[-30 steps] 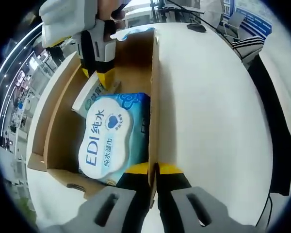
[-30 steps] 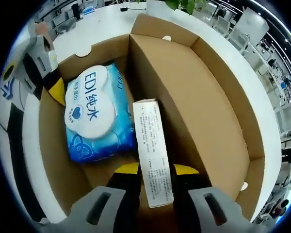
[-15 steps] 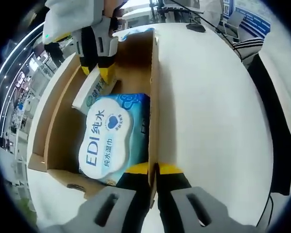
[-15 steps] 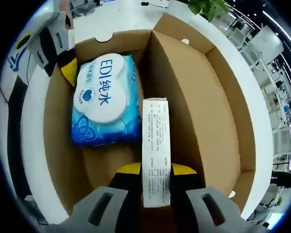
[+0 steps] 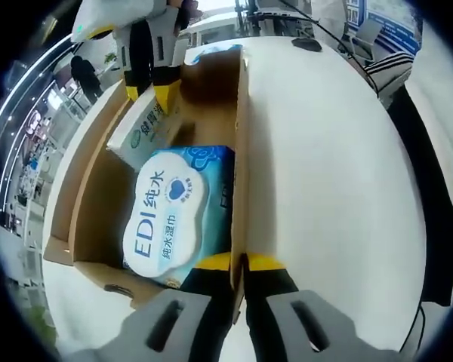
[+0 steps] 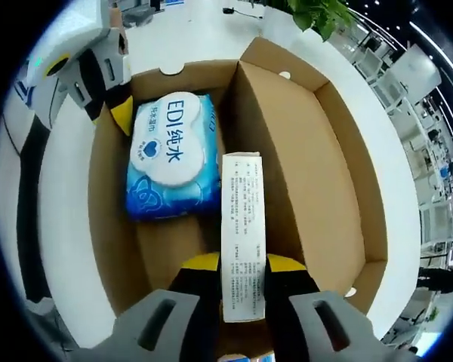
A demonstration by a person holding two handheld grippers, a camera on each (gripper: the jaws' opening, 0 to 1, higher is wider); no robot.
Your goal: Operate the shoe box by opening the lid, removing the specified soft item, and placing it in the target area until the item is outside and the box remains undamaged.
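right gripper (image 6: 240, 264): jaws clamped on white carton (image 6: 242, 226), above shoe box (image 6: 325, 173) | left gripper (image 5: 238, 265): pinching box's side wall | wipes pack (image 6: 172, 164) against that wall | tabletop (image 5: 325, 173) bare beside box

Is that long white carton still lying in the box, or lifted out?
Lifted, it seems: the right gripper is shut on the white carton, holding it above the box floor beside the wipes pack.

Slim carton (image 6: 242, 235) in right tool (image 6: 240, 265) (clamped)
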